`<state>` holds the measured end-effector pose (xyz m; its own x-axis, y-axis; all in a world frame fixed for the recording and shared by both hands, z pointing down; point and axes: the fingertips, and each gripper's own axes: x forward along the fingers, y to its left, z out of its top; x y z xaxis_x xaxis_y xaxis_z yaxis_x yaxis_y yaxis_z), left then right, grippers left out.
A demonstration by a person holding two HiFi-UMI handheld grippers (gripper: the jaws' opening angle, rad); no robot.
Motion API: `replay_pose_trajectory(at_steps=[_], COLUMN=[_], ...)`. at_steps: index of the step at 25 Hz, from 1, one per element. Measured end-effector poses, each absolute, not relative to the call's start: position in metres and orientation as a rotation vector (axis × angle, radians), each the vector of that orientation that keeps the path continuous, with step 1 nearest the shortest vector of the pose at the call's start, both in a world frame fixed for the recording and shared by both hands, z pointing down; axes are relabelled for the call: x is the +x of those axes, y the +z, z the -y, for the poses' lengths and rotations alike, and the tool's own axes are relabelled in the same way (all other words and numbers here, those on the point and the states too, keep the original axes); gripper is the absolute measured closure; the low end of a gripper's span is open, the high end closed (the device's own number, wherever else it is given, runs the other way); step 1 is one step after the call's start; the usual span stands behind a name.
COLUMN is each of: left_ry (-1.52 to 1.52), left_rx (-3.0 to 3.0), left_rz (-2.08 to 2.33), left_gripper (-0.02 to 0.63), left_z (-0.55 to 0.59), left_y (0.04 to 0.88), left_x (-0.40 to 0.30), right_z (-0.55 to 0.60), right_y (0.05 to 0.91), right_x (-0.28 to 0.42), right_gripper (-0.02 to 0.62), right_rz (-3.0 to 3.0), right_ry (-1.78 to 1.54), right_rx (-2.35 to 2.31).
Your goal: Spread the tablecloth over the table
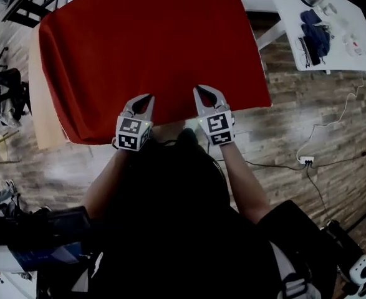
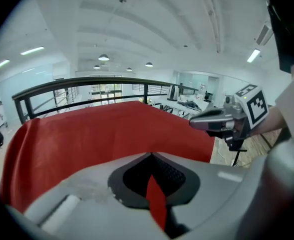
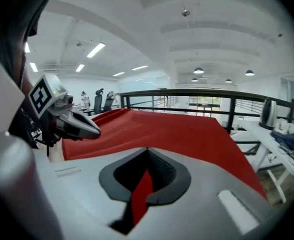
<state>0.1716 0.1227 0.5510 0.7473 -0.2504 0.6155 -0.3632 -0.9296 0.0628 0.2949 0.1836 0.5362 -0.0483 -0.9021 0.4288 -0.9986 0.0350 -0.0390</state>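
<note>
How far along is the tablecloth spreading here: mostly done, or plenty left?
Mostly done: the red tablecloth lies open across most of the table. In hand: the left gripper and right gripper each have jaws shut on its near edge. Left: a bare strip of table shows along the person's left and the cloth sits skewed, so it probably needs shifting, then releasing.

Bright ceiling lights, head view dim below, fisheye-warped edges, fg blurred.

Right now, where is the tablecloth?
In the head view the tablecloth covers the table, its near edge pinched by the left gripper and right gripper.
</note>
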Motion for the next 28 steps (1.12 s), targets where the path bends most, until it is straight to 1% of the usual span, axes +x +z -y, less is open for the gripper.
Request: replay_pose_trajectory(at_steps=[3,7,11,15,17,20,23,28], left_ry=[0.844,0.750,0.689,0.697,0.723,0.763,0.738,0.701], left_rx=[2.769,2.753,2.676,2.538,2.466,2.346,2.215,2.143], left_rz=[0.607,0.653,0.804,1.023,1.096,1.151,1.174,1.118], left_gripper=[0.600,0.600,0.600,0.594,0.489,0.400,0.393,0.394], left_z=[-0.108,-0.094,-0.066,-0.045,-0.038,-0.040,-0.042,-0.039], left_y=[0.536,0.521,0.522,0.543,0.558,0.591,0.627,0.667], left_x=[0.122,0.050,-0.058,-0.171,-0.219,-0.276,-0.308,-0.320], right_z=[-0.151,-0.116,-0.075,-0.048,-0.039,-0.035,-0.036,-0.026], right_y=[0.530,0.518,0.505,0.507,0.511,0.519,0.529,0.533], right_x=[0.228,0.150,0.050,-0.048,-0.089,-0.143,-0.174,-0.183], right_gripper=[0.586,0.586,0.586,0.586,0.586,0.586,0.586,0.586], right_rz=[2.136,2.202,2.290,2.361,2.375,2.383,2.359,2.312], right_ry=[0.460,0.484,0.449,0.422,0.418,0.439,0.417,0.412], right_rx=[1.822,1.773,1.684,1.536,1.472,1.370,1.236,1.168])
